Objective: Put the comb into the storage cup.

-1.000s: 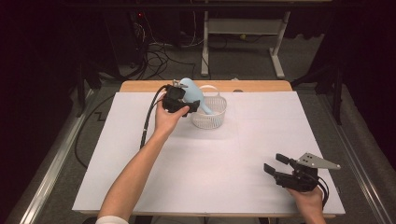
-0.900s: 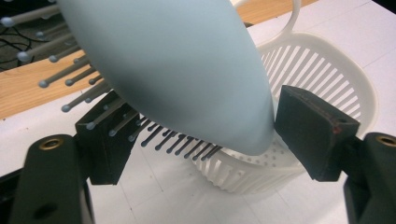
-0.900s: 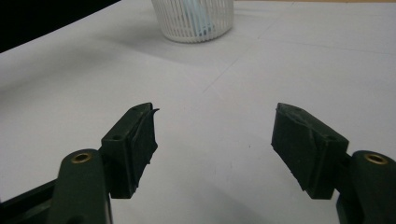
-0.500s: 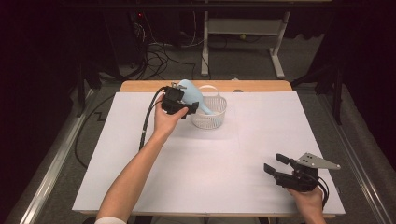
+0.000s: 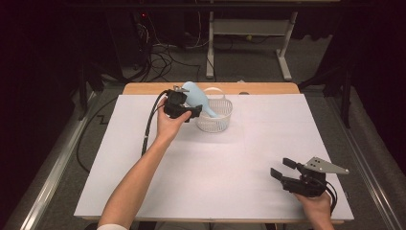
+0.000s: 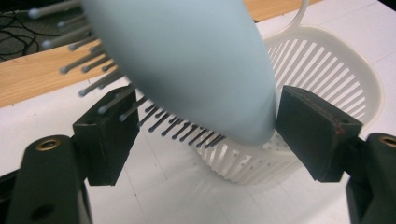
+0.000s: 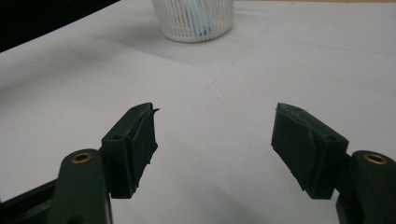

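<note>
A light blue hairbrush (image 5: 194, 93) leans with its handle down inside a white slatted basket (image 5: 215, 120) at the back middle of the table. My left gripper (image 5: 194, 113) sits at the basket's left side, shut on the brush head. In the left gripper view the hairbrush (image 6: 187, 60) fills the gap between the jaws: the bristles rest on the left pad and the right pad touches the brush's edge, with the basket (image 6: 336, 79) just behind. My right gripper (image 5: 282, 168) hovers near the front right of the table, open with nothing between its jaws, as the right gripper view (image 7: 215, 140) confirms.
White paper (image 5: 215, 182) covers the tabletop, with a wooden strip (image 5: 268, 88) showing at the far edge. The left gripper's cable (image 5: 148, 129) trails across the left side. The basket (image 7: 194, 21) stands far ahead of the right gripper. Beyond the table are floor cables and a stand.
</note>
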`<state>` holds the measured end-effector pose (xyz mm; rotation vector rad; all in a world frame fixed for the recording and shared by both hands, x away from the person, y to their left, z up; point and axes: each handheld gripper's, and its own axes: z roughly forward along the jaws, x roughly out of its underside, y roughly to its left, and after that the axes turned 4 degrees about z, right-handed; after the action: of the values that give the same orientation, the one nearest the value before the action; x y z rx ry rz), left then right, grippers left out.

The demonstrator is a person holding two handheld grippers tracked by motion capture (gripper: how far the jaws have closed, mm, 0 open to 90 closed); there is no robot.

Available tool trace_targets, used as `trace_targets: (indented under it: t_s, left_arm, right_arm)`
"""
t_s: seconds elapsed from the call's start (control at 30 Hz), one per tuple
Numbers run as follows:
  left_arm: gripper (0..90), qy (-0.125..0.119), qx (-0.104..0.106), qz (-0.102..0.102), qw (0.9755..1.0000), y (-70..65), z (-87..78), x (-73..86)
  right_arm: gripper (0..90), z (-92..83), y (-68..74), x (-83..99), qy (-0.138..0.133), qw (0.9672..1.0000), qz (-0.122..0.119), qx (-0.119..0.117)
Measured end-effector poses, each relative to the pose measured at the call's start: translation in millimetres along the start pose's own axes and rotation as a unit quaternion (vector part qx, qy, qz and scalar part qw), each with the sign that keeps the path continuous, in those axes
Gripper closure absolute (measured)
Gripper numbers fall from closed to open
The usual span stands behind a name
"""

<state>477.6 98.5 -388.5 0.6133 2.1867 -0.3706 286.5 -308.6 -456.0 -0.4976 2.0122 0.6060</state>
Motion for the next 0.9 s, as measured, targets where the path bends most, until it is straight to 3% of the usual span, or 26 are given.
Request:
trace_targets:
  t_s: [0.43, 0.9]
  left_arm:
    - [22.9, -0.008, 0.004, -0.013, 0.9999, 5.7, -9.1, 8.8]
    - [24.0, -0.015, -0.002, -0.006, 0.9999, 12.1, -24.9, 12.8]
  right_arm:
    - [31.0, 0.7, -0.1, 0.0, 0.002, 1.0, 0.0, 0.0]
    - [31.0, 0.5, -0.9, 0.1, 0.0, 1.0, 0.003, 0.001]
